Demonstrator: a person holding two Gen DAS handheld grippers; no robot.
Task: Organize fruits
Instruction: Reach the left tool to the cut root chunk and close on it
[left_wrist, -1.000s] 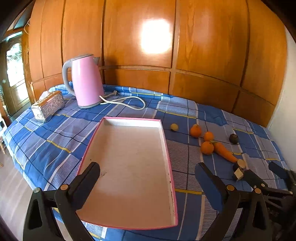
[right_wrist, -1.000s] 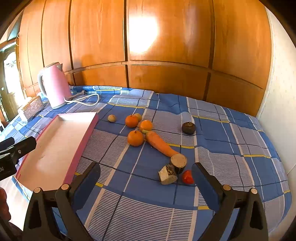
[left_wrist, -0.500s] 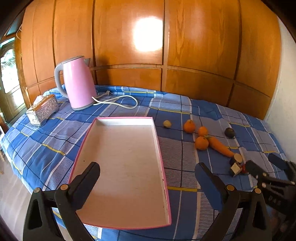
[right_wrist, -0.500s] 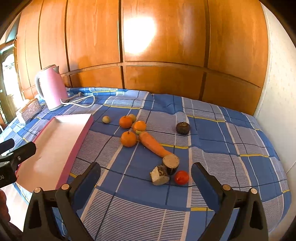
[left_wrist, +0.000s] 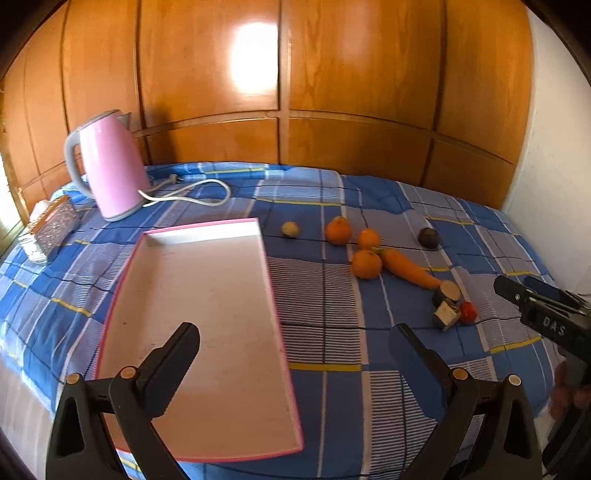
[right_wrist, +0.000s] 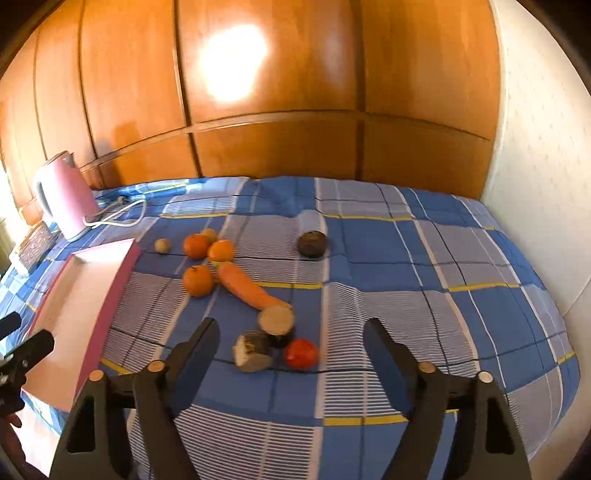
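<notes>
Gaping wide, nothing held: left hand-held gripper (left_wrist: 293, 345) over pink tray (left_wrist: 207, 236); right hand-held gripper (right_wrist: 290, 341) above tomato (right_wrist: 301, 353).

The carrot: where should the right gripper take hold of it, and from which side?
Probably mid-body. The carrot lies flat and slanted, so the open right gripper would best come from above, fingers either side of its width. Its thick far end sits by the oranges, and its near end meets a cut round piece, so both ends look crowded.
</notes>
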